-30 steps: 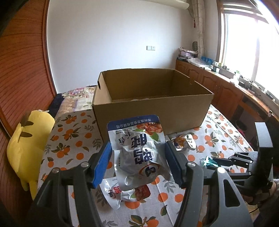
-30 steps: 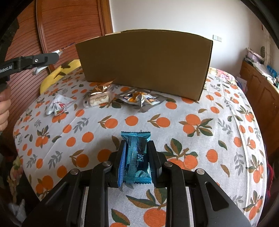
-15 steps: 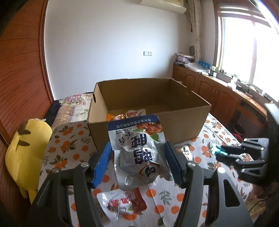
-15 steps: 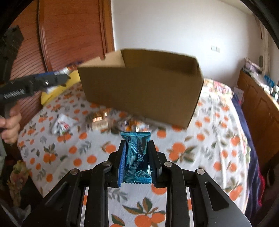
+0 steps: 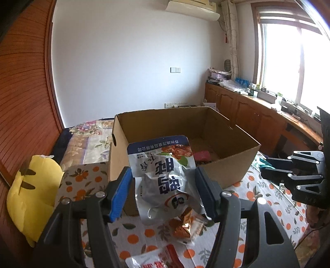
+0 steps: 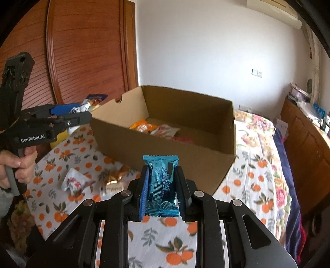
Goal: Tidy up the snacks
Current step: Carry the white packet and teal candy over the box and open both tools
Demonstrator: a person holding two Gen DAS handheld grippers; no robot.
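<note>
Cardboard box (image 6: 185,132) holds several packets; my left claw (image 5: 165,192) grips a silver pouch (image 5: 165,175), my right claw (image 6: 163,189) a blue bar (image 6: 162,185); loose packets (image 6: 75,182) remain lower left.

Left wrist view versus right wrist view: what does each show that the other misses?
Only the left wrist view shows the window, the air conditioner and the yellow plush.

Only the right wrist view shows the person's hand on the left gripper's handle, and the orange packets inside the box.

Both show the box open on the orange-print cloth, the left gripper shut on the silver pouch, the right gripper shut on the blue bar, and loose packets in front of the box.
</note>
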